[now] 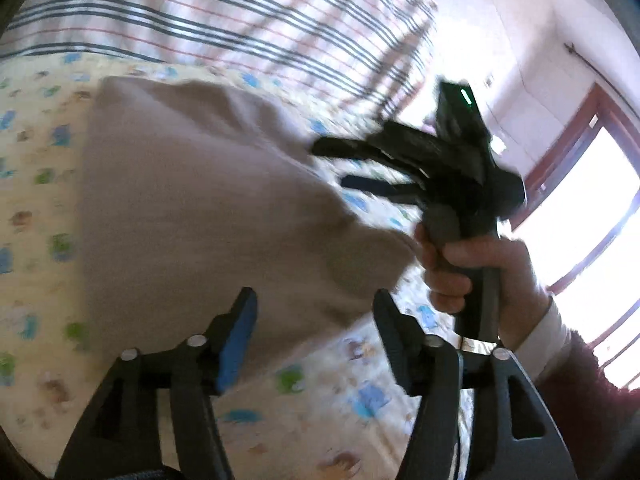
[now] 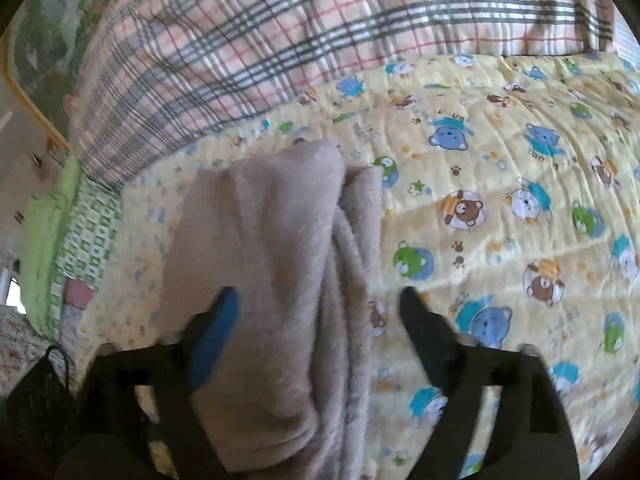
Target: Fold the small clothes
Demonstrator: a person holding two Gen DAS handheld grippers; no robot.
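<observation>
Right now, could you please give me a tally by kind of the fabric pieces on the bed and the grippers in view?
Beige fleece garment: 1
Yellow bear-print quilt: 1
Plaid blanket: 1
Grippers: 2, the left gripper and the right gripper, both open
Total: 5

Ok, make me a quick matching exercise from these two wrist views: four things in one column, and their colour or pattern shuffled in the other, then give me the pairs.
Things
1. garment
2. quilt
3. blanket
4. pad on a finger of the left gripper

Colour or pattern
A. pink plaid with dark stripes
B. blue
C. plain beige
D. yellow with cartoon bears

Pairs: 1-C, 2-D, 3-A, 4-B
</observation>
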